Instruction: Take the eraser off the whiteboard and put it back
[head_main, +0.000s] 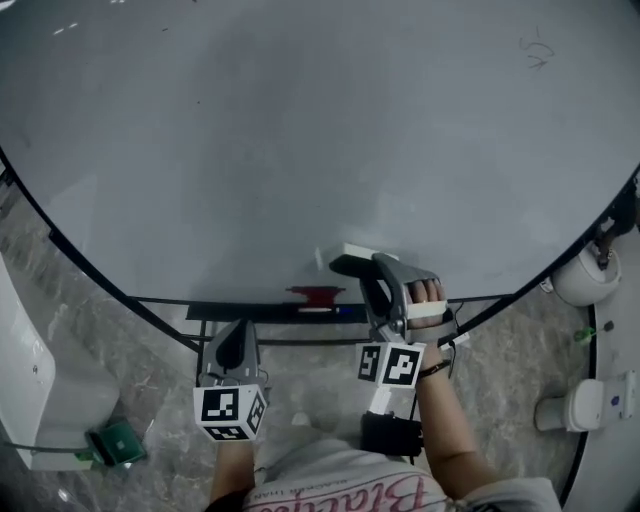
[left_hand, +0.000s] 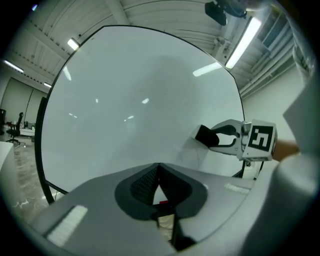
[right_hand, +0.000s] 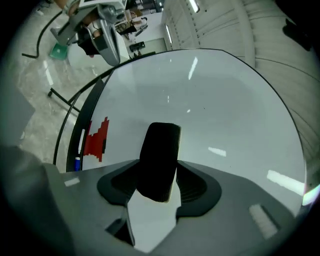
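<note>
Right gripper (head_main: 350, 262) (right_hand: 160, 184) is up against the whiteboard (head_main: 300, 130) (right_hand: 215, 110), low on the board and just above the tray ledge (head_main: 250, 312). Jaws are spread wide and straddle the eraser (head_main: 358, 250) (right_hand: 160, 160). The right gripper view shows the black felt side standing upright between the pads, with a cream edge on its right. I can't confirm any squeeze, so this reads as bracketed, not clamped. The eraser sits on the board surface. The right hand (head_main: 425, 295) is wrapped round the handle.

Left gripper (head_main: 232, 345) (left_hand: 159, 182) hangs lower, to the left and off the board, pointing roughly level at it. Its jaws are pressed together with nothing between them. Its view also catches the right gripper (left_hand: 210, 136) at the board, to the right.

A red object (head_main: 315, 295) (right_hand: 95, 137) lies on the tray ledge, just left of the right gripper. A marker with a blue end (head_main: 343, 311) (right_hand: 77, 162) lies next to it.

The board is mostly clean, with a small scribble (head_main: 538, 48) in the far top-right corner.
</note>
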